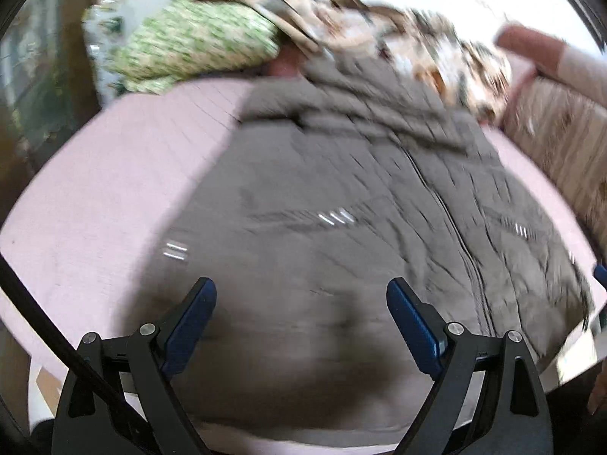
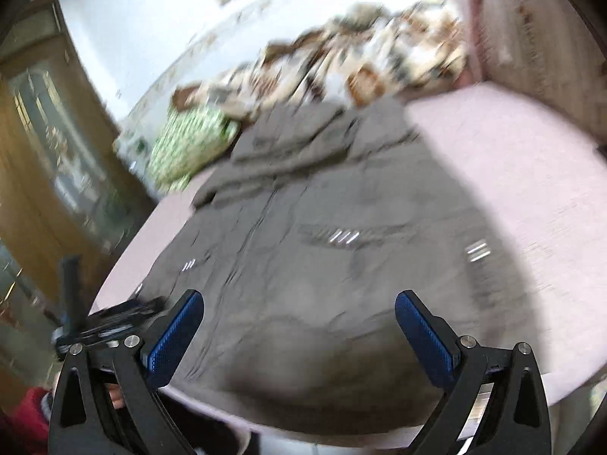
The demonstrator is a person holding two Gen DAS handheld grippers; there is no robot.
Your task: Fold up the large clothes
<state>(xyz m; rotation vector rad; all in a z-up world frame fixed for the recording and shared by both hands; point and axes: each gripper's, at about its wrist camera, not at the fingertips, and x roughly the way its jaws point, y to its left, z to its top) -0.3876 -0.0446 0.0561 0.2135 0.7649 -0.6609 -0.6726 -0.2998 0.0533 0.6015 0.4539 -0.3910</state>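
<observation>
A large grey-brown padded jacket (image 1: 341, 204) lies spread flat, front up, on a pink bed (image 1: 114, 174), its zip running down the middle. My left gripper (image 1: 301, 295) is open and empty, hovering over the jacket's near hem. The jacket also shows in the right wrist view (image 2: 322, 258) on the same bed (image 2: 493, 159). My right gripper (image 2: 299, 307) is open and empty above the near hem. The left gripper (image 2: 110, 322) shows at the lower left of the right wrist view. Both views are motion-blurred.
A green patterned pillow (image 1: 197, 45) and a brown-and-white patterned blanket (image 1: 417, 38) lie at the bed's far end. A padded headboard or sofa (image 1: 561, 140) stands to the right. A wooden cabinet (image 2: 45, 159) stands to the left of the bed.
</observation>
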